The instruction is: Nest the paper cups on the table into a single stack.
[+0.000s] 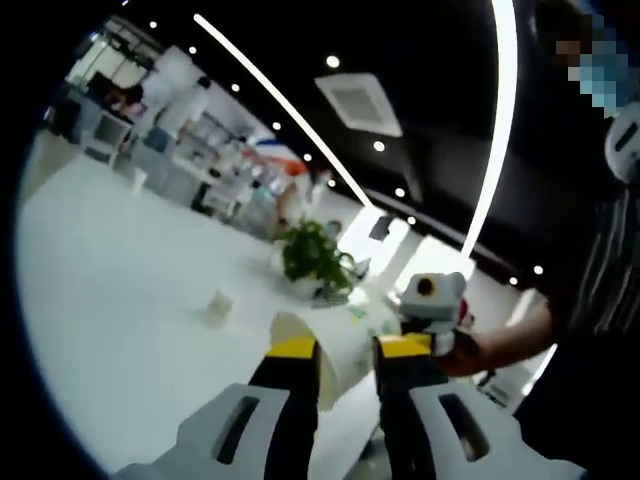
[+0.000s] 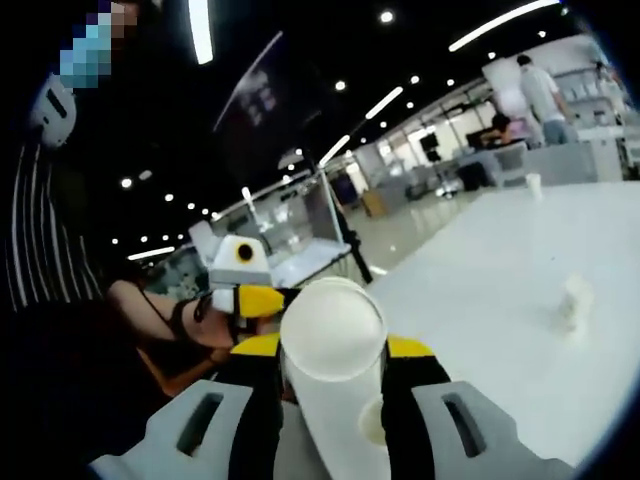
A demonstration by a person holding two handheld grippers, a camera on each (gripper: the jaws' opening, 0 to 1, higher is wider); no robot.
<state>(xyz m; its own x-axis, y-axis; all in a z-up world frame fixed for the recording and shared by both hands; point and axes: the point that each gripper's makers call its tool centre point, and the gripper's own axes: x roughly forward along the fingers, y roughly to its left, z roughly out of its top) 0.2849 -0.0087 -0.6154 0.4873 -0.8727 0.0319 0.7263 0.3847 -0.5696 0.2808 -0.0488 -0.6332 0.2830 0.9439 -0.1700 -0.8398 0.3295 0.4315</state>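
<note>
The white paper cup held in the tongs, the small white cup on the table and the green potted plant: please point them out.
white paper cup (image 2: 335, 345): right gripper view, on its round bottom.
small white cup (image 1: 219, 307): left gripper view, on its side wall.
green potted plant (image 1: 312, 256): left gripper view, on its leaves.

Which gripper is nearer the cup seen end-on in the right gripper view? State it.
Right. The right gripper has the end-on cup between its jaws. The left gripper sits just beyond it, on that view's left, holding a second cup.

left gripper (image 1: 345, 362) clamps paper cup (image 1: 325, 345); small cup (image 1: 219, 307) on table (image 1: 120, 300); plant (image 1: 315, 255) behind
</note>
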